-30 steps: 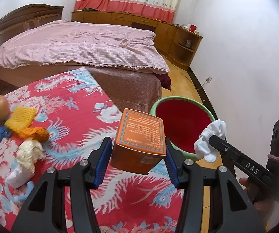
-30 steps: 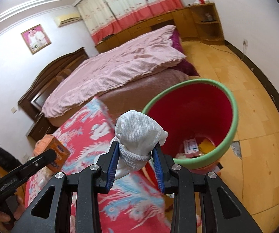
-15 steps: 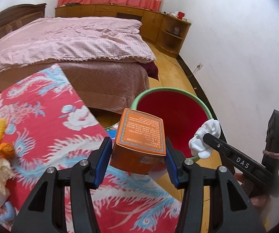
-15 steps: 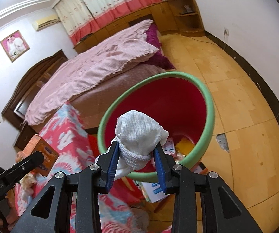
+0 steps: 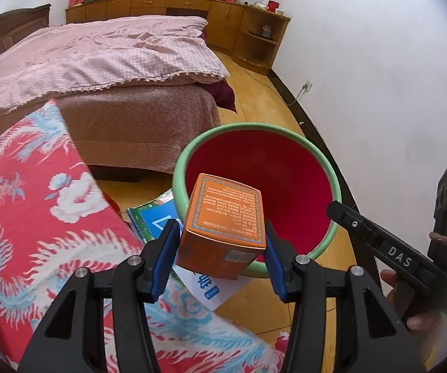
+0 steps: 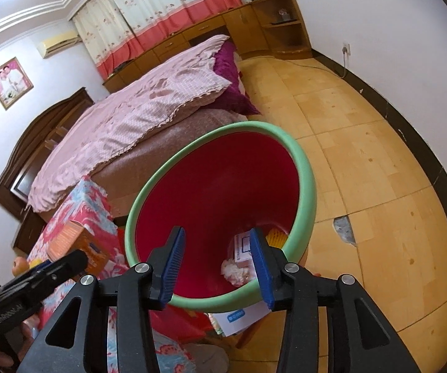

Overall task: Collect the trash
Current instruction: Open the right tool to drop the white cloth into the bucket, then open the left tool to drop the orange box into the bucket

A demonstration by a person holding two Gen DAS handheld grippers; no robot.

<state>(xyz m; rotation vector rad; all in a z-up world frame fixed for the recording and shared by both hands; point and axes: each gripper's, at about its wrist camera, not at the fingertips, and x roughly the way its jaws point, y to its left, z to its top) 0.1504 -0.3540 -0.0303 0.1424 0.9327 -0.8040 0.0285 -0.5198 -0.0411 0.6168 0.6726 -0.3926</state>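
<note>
My left gripper (image 5: 220,258) is shut on an orange box (image 5: 223,230) and holds it above the near rim of a red bin with a green rim (image 5: 332,174). My right gripper (image 6: 215,264) is open and empty over the same bin (image 6: 304,168). Inside the bin lie a white crumpled wad (image 6: 234,272), a pale box (image 6: 243,247) and something yellow (image 6: 277,237). The right gripper's finger also shows in the left wrist view (image 5: 378,242), empty. The orange box also shows in the right wrist view (image 6: 77,245).
A table with a red, blue and white cloth (image 5: 37,217) is at left. Blue booklets (image 5: 155,220) and white paper (image 5: 214,289) lie on the floor by the bin. A bed with pink cover (image 5: 99,62) is behind. A white wall (image 5: 378,93) is to the right.
My right gripper opened and the white cloth wad it held is gone from its fingers. Both grippers moved closer over the bin; the orange box now hangs at the bin's rim.
</note>
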